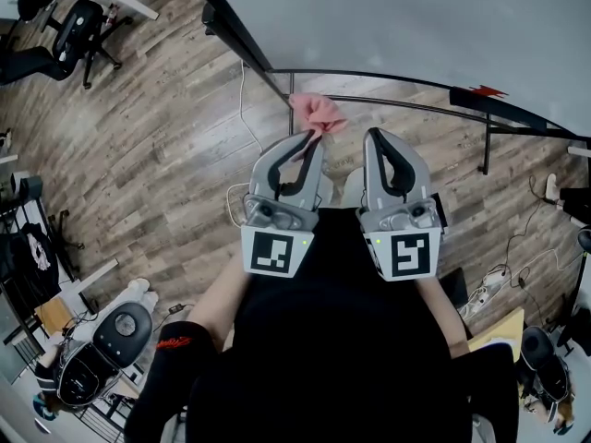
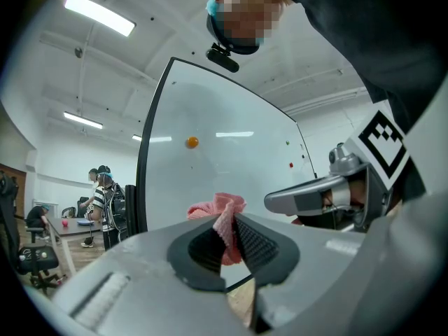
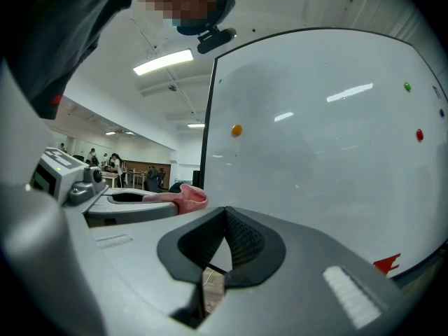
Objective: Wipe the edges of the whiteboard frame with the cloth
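A pink cloth (image 1: 317, 113) is pinched in my left gripper (image 1: 308, 142), whose jaws are shut on it; it bunches out past the tips toward the whiteboard's black frame (image 1: 242, 40). In the left gripper view the cloth (image 2: 218, 212) sticks up between the jaws, with the frame's left edge (image 2: 148, 159) behind it. My right gripper (image 1: 380, 148) is held beside the left one, shut with nothing in it. In the right gripper view its closed jaws (image 3: 225, 219) point at the white board (image 3: 329, 138), and the cloth (image 3: 187, 197) shows at the left.
The board's stand is a black metal base (image 1: 406, 105) on a wood floor. Office chairs (image 1: 78, 30) stand far left, cables and a power strip (image 1: 485, 289) at the right. Magnets (image 2: 191, 143) dot the board. People (image 2: 103, 194) stand at desks beyond.
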The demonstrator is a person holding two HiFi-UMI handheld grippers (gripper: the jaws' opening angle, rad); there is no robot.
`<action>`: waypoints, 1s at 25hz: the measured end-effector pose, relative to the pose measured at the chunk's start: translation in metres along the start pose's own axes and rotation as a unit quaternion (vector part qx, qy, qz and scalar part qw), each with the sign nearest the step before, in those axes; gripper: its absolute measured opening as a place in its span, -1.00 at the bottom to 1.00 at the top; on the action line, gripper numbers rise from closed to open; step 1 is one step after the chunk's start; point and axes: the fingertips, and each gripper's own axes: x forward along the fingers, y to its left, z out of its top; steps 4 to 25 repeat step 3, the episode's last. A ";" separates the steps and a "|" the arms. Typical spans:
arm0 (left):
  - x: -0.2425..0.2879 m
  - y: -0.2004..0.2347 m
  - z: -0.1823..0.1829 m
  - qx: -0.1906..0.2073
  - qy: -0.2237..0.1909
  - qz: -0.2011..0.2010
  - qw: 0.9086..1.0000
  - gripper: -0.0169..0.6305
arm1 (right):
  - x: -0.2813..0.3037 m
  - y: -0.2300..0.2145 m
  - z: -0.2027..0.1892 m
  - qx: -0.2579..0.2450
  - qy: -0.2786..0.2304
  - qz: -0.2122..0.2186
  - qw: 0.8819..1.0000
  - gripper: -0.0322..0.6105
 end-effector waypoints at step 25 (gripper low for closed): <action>0.000 -0.002 -0.001 -0.001 0.000 0.000 1.000 -0.88 | -0.001 -0.001 -0.001 0.000 -0.001 0.000 1.000 -0.90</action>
